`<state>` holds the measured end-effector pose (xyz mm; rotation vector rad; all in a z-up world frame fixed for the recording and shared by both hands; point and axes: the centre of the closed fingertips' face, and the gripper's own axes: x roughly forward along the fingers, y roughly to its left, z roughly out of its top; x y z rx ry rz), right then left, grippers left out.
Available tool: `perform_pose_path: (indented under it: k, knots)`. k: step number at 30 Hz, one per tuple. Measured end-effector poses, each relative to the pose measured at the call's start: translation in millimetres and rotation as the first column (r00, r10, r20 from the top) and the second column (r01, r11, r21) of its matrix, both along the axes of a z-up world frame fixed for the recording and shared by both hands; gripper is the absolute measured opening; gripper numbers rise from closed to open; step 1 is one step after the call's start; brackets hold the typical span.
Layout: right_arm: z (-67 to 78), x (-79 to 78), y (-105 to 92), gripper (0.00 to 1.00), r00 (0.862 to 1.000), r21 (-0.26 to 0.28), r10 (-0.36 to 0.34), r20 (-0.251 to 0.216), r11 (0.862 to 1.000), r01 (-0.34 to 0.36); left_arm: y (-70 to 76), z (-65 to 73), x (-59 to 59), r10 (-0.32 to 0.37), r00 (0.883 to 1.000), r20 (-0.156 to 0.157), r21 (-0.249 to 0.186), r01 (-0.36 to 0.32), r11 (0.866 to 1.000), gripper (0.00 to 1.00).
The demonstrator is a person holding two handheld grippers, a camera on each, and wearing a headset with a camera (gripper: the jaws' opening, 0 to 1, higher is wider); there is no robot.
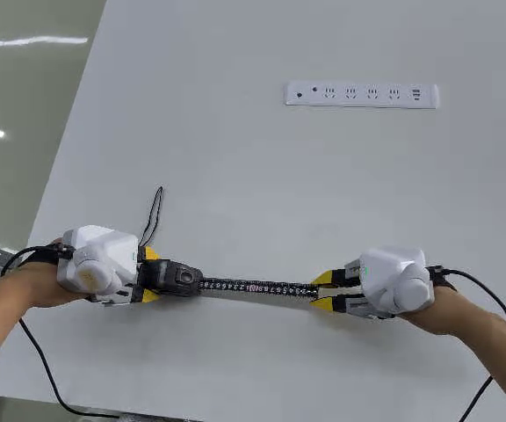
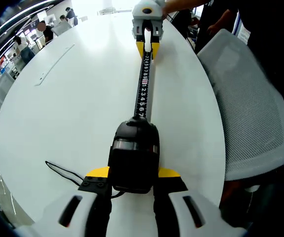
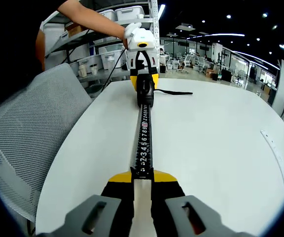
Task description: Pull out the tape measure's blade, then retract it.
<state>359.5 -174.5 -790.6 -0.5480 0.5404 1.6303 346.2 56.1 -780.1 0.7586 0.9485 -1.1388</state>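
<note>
**Now the blade is stretched between both grippers**

Low on the white tabletop (image 1: 262,176), near the person's edge, the tape measure is held out in one straight line from left to right. Its black case (image 1: 172,278) sits in the left gripper (image 1: 152,275), whose yellow-tipped jaws are closed narrow against the case's two sides. The left gripper view shows this close up, the case (image 2: 133,158) wedged between that gripper's (image 2: 133,173) own jaws. A thin black cord (image 1: 152,215) trails from the case and lies looped on the tabletop behind it.

From the case's mouth the dark blade (image 1: 255,287), printed with pale numerals, runs across to the right gripper (image 1: 321,291). The right gripper's (image 3: 143,177) jaws are drawn close together on the blade's (image 3: 144,138) far end. The end hook itself is hidden between them, so the pinch seems to be on the tip, though I cannot tell exactly where. The blade looks level and lies close above the tabletop. Whether it touches the surface is unclear.

Each gripper faces the other along the blade, so the left gripper view shows the right gripper (image 2: 147,48) at the far end of the numerals. A white power strip (image 1: 362,94) lies well apart, toward the tabletop's far side. A grey mesh chair (image 2: 245,108) stands just beside the tabletop's edge.
</note>
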Motion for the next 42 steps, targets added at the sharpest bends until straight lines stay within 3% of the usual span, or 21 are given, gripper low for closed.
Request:
perform_pose_path:
  k: [14,42]
  knots:
    - [4.5,-1.3,-6.5,0.1,1.0,-0.002,-0.003,-0.004,1.0,0.003,7.0,-6.9,-0.3,0.003,1.0,-0.005,0.0,-0.003,1.0,0.29]
    - [3.8,-0.1,-23.7,0.1,1.0,-0.014,-0.015,-0.018,1.0,0.015,6.4,-9.4,1.2,0.001,1.0,-0.011,0.001,-0.001,1.0,0.29]
